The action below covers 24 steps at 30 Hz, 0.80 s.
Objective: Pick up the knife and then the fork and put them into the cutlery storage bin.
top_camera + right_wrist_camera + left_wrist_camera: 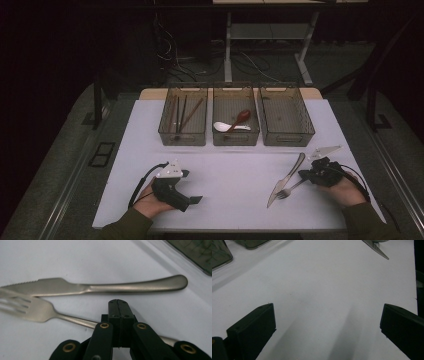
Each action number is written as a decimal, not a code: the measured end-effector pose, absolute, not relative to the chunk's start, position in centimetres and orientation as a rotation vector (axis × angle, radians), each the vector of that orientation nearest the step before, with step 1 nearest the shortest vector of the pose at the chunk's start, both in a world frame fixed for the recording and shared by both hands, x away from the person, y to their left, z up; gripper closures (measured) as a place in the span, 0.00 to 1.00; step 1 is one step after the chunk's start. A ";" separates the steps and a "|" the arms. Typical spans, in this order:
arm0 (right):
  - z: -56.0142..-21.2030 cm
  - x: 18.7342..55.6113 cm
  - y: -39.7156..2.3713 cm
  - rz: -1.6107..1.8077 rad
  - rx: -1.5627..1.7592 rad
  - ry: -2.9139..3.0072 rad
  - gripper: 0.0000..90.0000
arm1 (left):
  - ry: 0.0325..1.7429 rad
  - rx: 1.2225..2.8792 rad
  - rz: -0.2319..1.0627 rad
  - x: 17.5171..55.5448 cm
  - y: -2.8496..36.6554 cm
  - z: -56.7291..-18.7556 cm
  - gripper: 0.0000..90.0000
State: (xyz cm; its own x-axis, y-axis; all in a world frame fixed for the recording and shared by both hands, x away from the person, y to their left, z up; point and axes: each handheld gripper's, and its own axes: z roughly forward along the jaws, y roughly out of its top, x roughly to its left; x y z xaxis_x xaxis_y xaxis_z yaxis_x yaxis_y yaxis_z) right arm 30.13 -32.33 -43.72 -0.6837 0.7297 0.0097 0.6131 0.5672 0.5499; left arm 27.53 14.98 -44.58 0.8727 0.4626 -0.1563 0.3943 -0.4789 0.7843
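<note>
Closest to us in the right gripper view, our right gripper [119,305] is pressed shut over the fork [37,311], nothing visibly clamped; knife [105,286] just beyond. Left gripper [327,325] gapes empty. From above, both await the empty right bin [286,116].

High view: above near edge, facing forward-down over whole tabletop [225,170]. Gripper views: low, close to surface. Knife [285,179] shared by all three; fork [32,311] by high and right.
</note>
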 end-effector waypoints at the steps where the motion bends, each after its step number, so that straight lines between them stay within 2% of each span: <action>1: -43.7 30.0 -32.4 0.776 1.122 2.587 1.00 | 0.618 2.129 0.094 27.5 15.0 -44.6 0.00; 24: -43.0 26.0 -34.2 0.703 1.086 2.726 1.00 | 0.612 2.135 0.086 27.5 14.8 -44.7 0.00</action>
